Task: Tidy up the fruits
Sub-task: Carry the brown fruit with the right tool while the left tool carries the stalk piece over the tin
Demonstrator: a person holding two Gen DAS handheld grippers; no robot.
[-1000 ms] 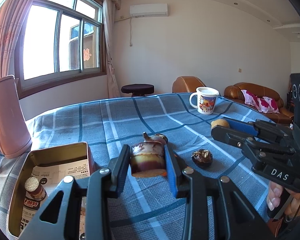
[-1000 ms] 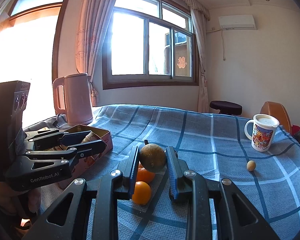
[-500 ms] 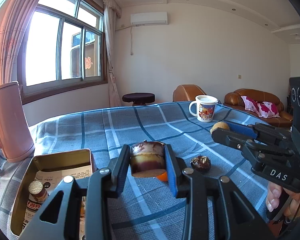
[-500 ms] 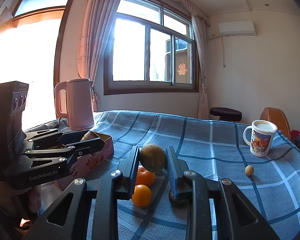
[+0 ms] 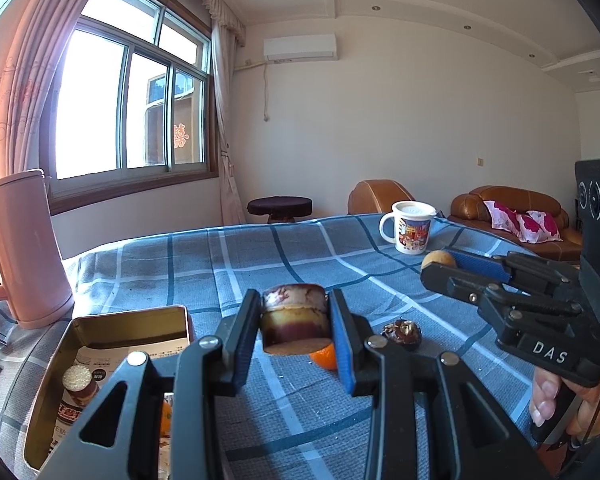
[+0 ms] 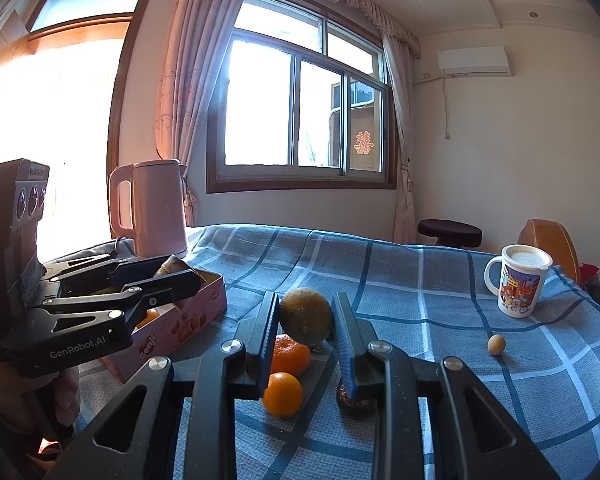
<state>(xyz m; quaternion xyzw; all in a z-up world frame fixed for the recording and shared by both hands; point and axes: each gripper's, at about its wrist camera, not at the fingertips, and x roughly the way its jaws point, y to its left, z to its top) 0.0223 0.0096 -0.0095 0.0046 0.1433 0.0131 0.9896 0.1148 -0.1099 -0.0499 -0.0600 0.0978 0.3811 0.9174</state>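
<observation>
- A dark cut fruit piece (image 5: 294,320) is clamped between the jaws of the left gripper (image 5: 294,326), raised beside the tin (image 5: 112,320), presumably for dropping in.
- A brownish round fruit (image 6: 306,316) is clamped in the right gripper (image 6: 306,330), lifted above two oranges (image 6: 283,394) on the tablecloth (image 6: 420,280).

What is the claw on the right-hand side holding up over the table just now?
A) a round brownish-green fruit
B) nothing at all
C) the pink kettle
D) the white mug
A: in the right wrist view the right gripper is shut on a round brownish-green fruit, held above the two oranges on the checked tablecloth, while the mug and kettle stand on the table untouched.
</observation>
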